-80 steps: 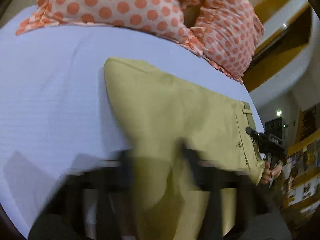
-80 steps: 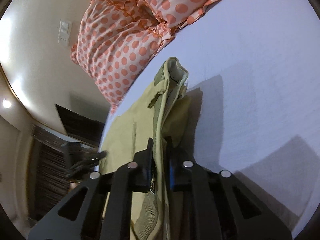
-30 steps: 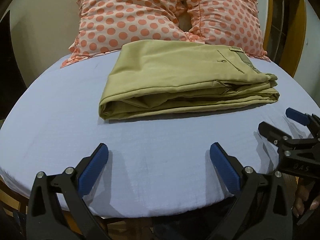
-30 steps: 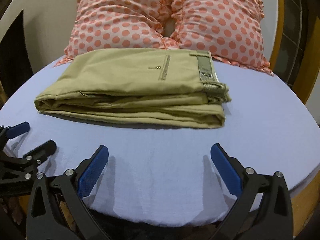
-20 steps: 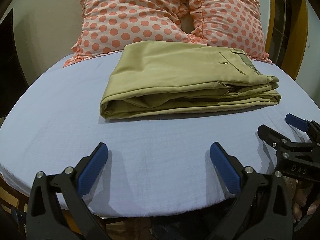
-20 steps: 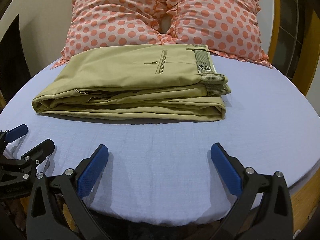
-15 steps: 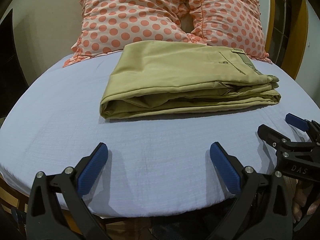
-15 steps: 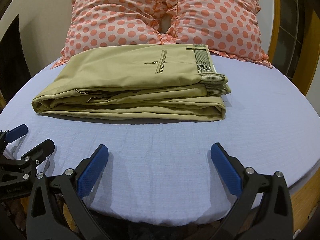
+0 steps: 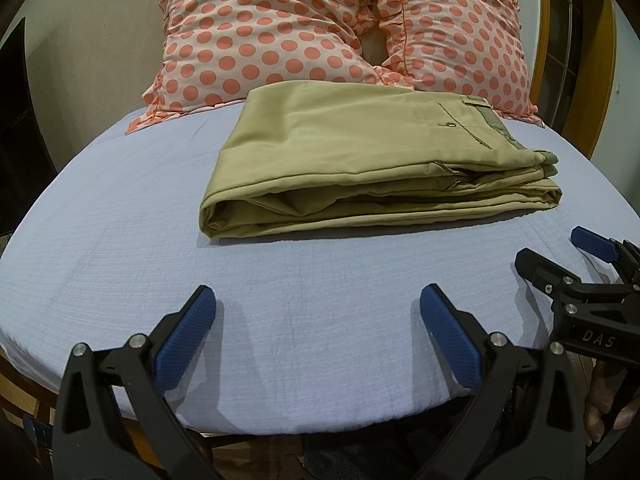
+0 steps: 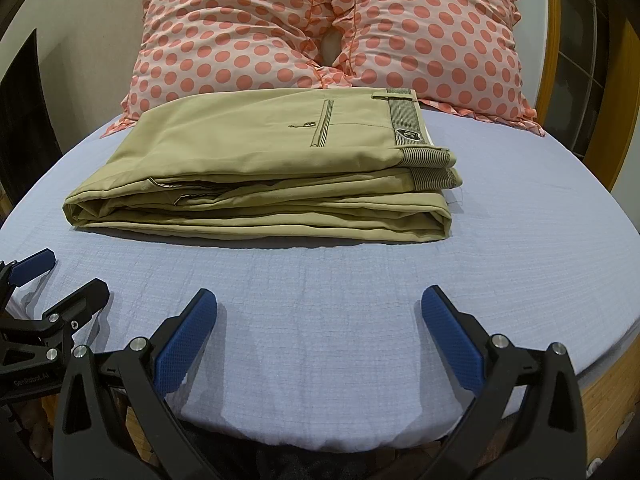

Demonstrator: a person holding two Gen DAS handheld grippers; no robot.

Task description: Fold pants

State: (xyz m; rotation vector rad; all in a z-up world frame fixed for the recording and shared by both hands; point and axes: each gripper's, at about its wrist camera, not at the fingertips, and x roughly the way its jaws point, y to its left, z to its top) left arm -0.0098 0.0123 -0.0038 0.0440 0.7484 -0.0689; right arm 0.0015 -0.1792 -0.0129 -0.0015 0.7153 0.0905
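Right wrist view: folded pants point(image 10: 256, 168) lie crosswise, waistband right.

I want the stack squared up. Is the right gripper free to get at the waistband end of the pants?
Probably yes: the right gripper is open and empty, and only bare sheet lies between it and the pants.

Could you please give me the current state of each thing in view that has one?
pants: folded into a flat stack, lying on the bed, untouched.
left gripper: open, empty, short of the pants.
right gripper: open, empty, short of the pants.
pillows: propped side by side behind the pants.
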